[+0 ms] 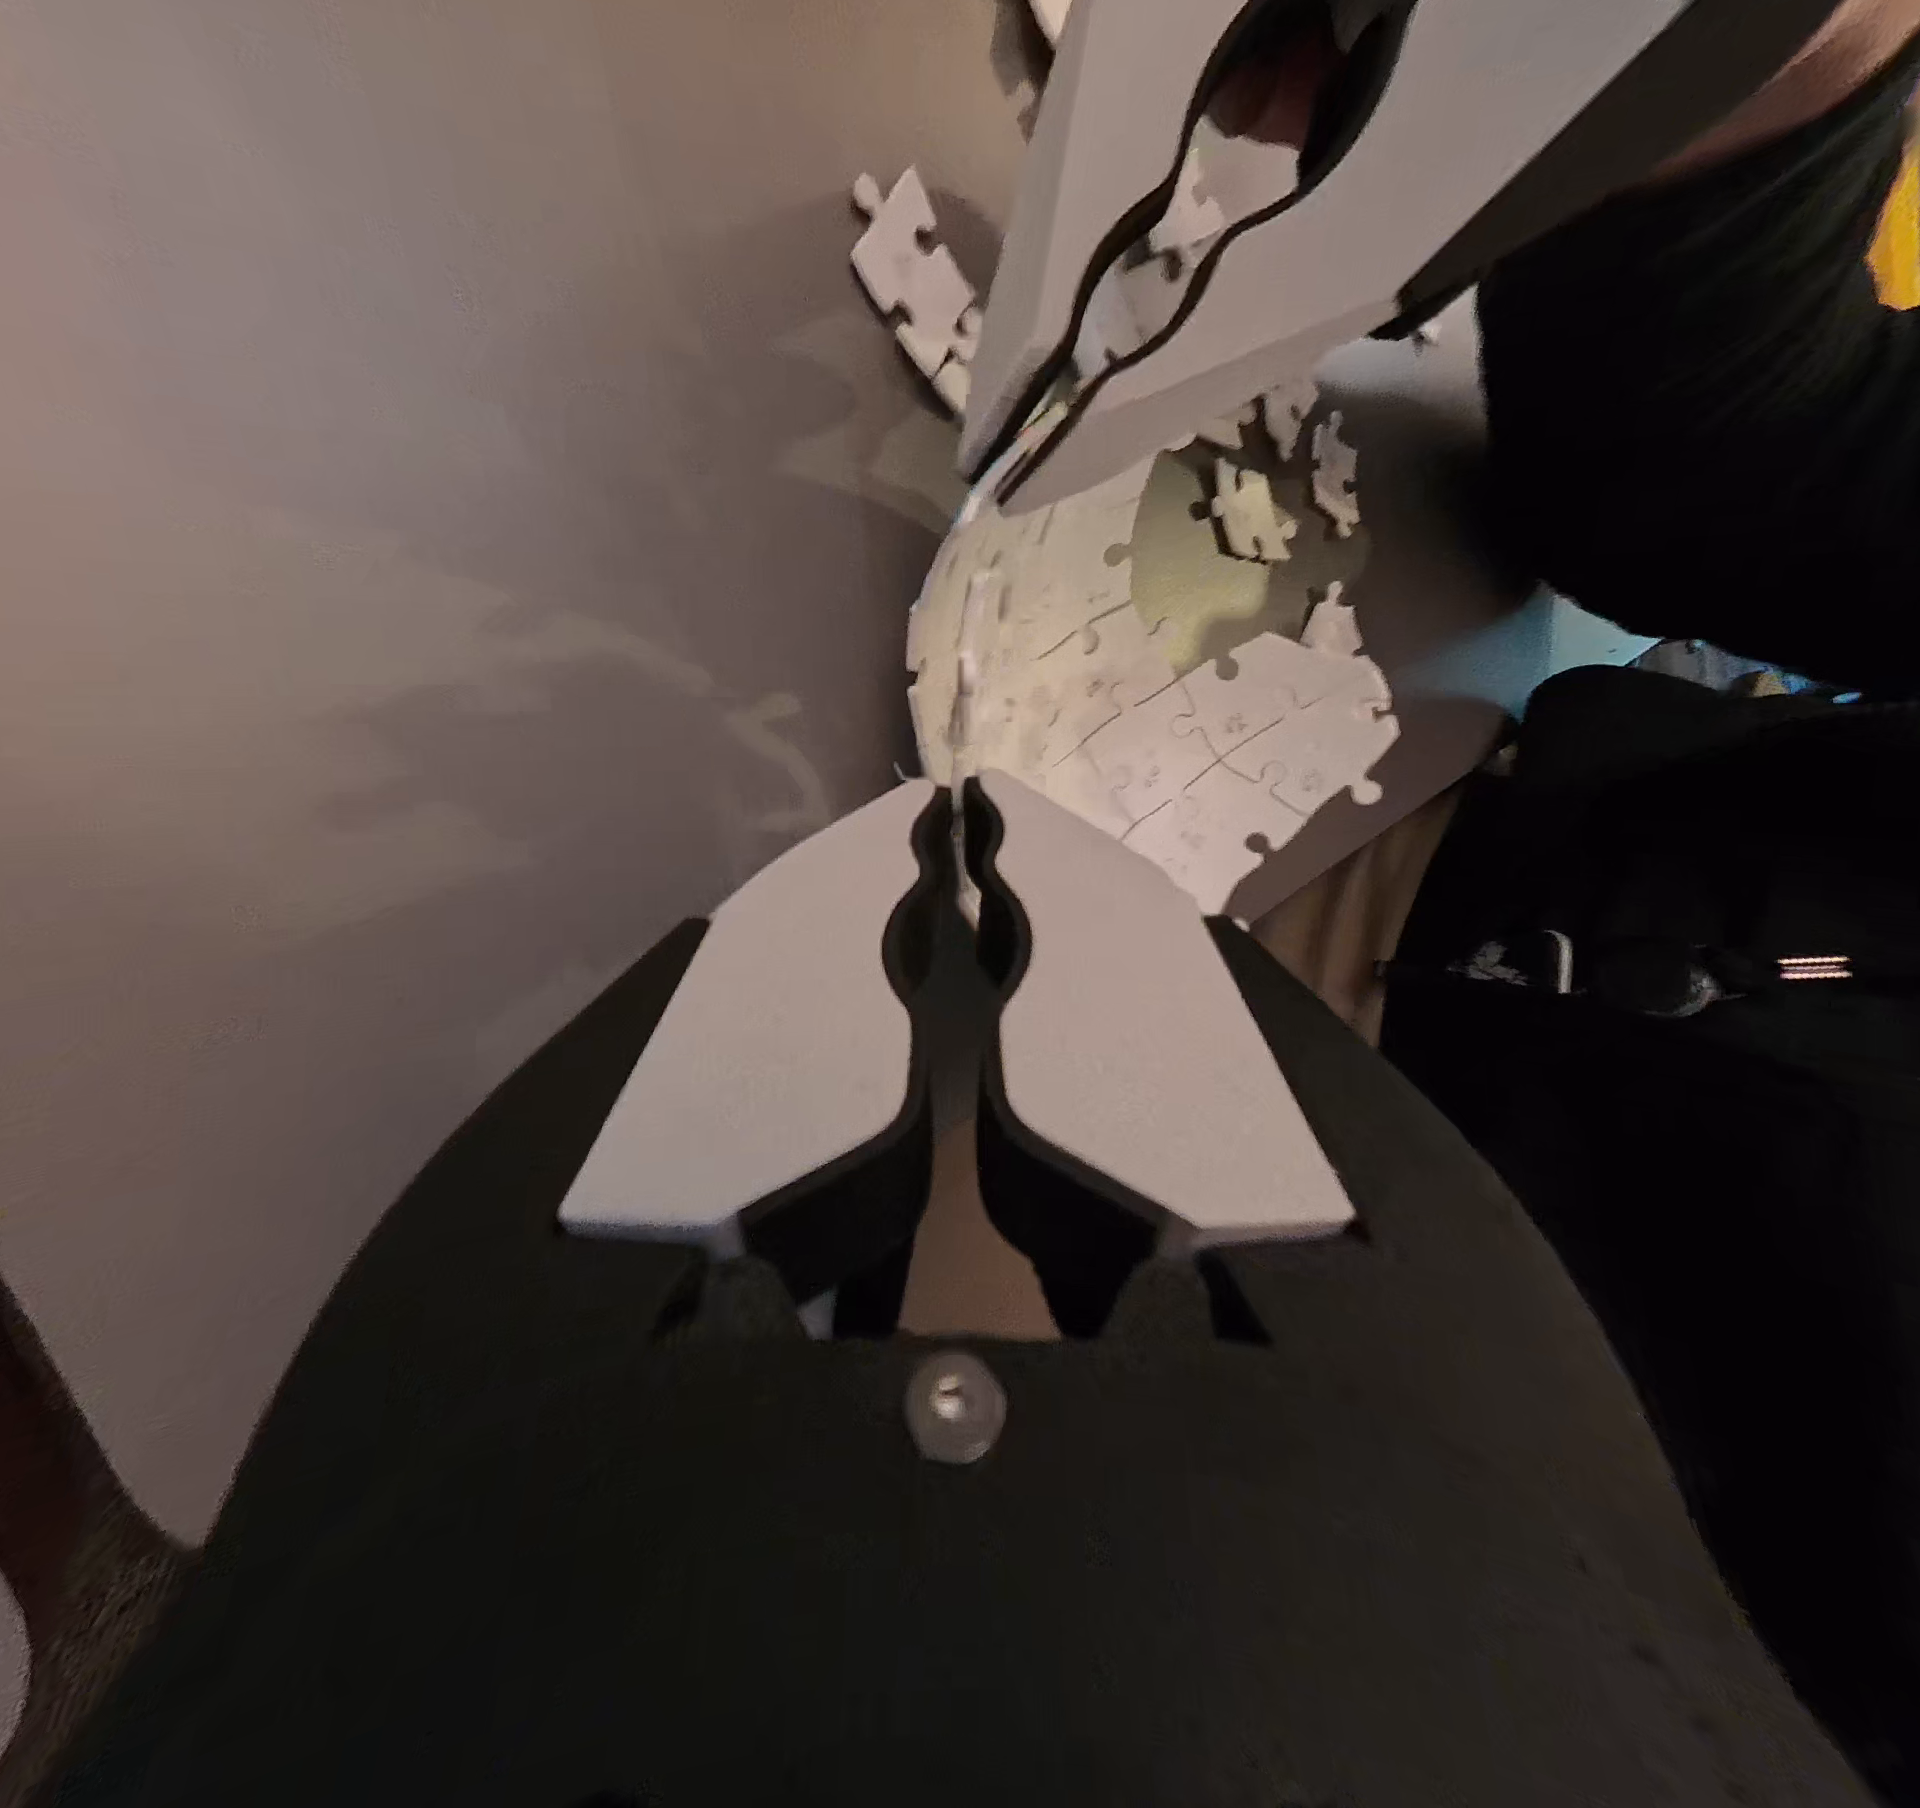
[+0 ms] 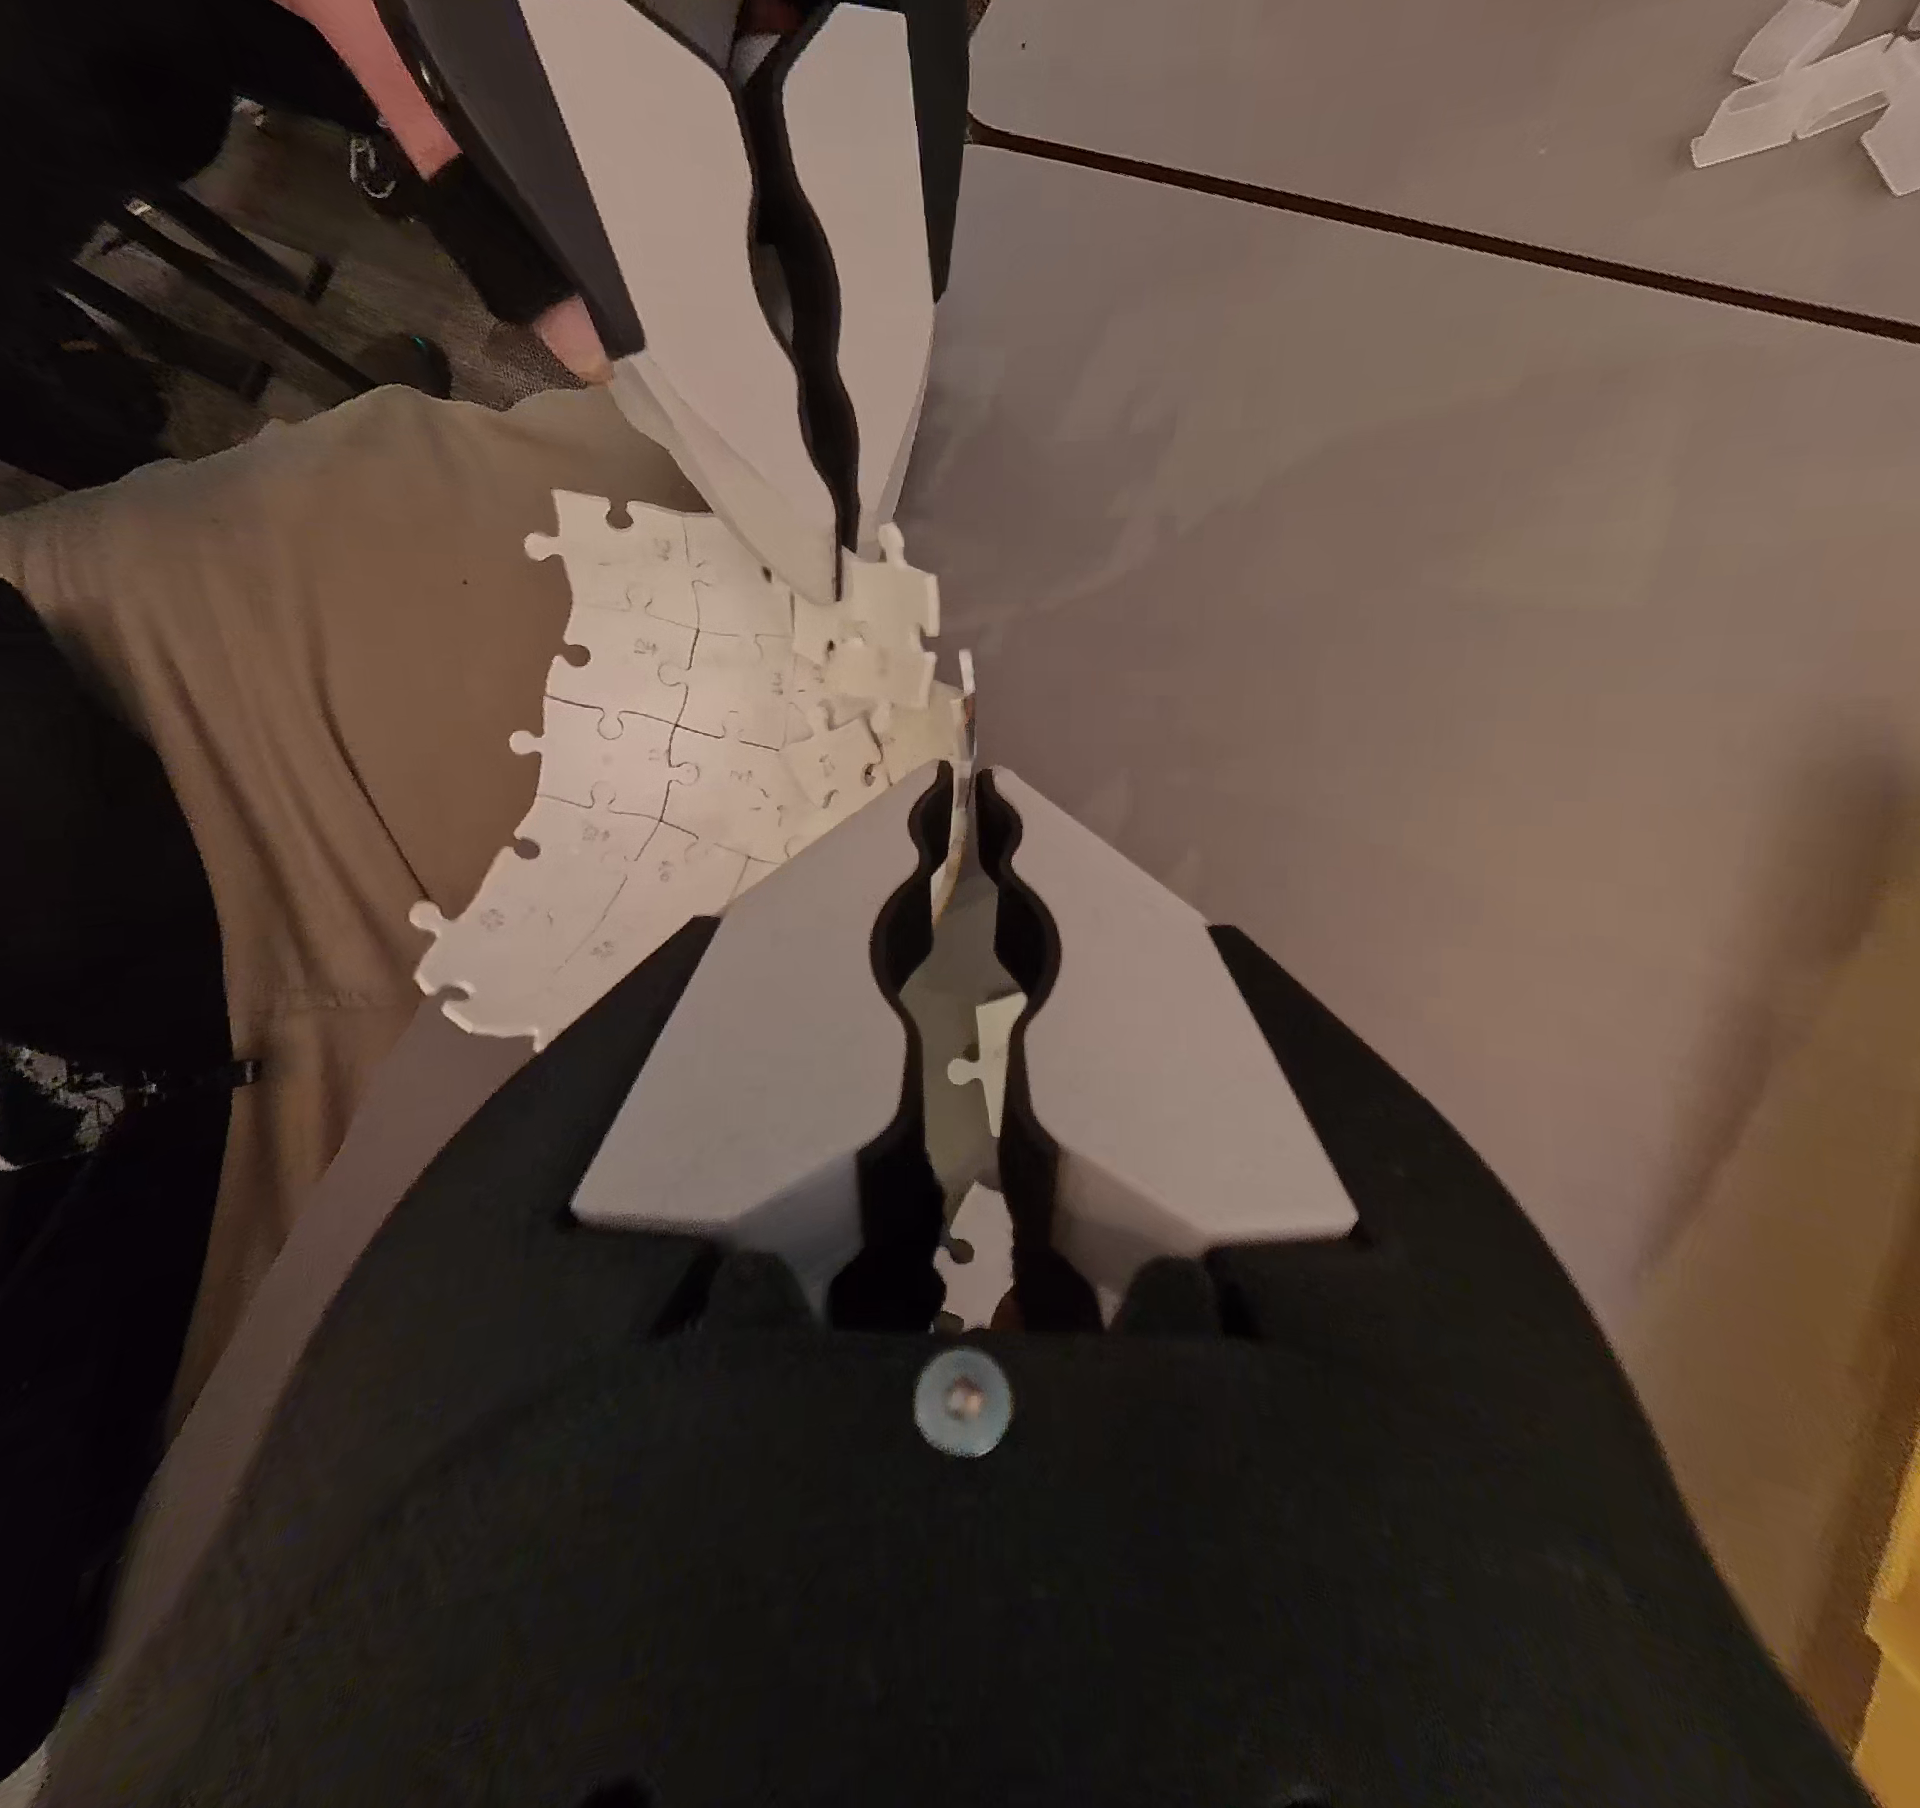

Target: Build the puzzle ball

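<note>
Half-built white puzzle ball (image 1: 1122, 709), jagged-edged, both grippers pinching rim

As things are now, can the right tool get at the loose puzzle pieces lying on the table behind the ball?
Probably not yet. The right tool is shut on the rim of the puzzle ball, so it is busy. The loose pieces lie uncovered on the table, close beside it.

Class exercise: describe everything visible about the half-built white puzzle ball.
The half-built white puzzle ball is a curved shell of interlocked, matte, card-like pieces with knobbed edges and a large open gap showing its hollow inside. It is held above the grey table, its rim pinched by the left gripper and right gripper, both shut.
</note>
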Available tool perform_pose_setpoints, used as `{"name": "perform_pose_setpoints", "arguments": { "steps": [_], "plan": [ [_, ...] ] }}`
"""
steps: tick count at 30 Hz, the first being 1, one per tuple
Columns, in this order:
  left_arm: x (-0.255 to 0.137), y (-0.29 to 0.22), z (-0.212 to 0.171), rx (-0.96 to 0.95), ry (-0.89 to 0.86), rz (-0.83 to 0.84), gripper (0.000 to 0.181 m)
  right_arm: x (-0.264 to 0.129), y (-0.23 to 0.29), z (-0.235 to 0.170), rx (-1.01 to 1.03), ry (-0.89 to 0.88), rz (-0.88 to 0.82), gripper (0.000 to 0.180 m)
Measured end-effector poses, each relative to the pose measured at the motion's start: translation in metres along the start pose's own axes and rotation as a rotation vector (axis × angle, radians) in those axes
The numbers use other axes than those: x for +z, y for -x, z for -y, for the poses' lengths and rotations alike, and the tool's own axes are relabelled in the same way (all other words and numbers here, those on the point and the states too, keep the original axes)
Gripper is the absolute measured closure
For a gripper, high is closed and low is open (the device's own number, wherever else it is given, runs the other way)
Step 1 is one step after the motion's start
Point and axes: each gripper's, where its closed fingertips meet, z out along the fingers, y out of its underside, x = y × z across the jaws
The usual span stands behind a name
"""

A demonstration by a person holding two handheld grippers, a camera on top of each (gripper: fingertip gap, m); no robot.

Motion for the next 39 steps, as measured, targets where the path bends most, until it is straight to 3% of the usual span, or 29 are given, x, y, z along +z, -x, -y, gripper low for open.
{"name": "perform_pose_setpoints", "arguments": {
  "steps": [39],
  "plan": [
    [-0.001, 0.021, -0.001, 0.092, 0.074, 0.004, 0.178, 0.003, 0.0, -0.003, -0.012, 0.02, -0.007, 0.176]
  ]
}}
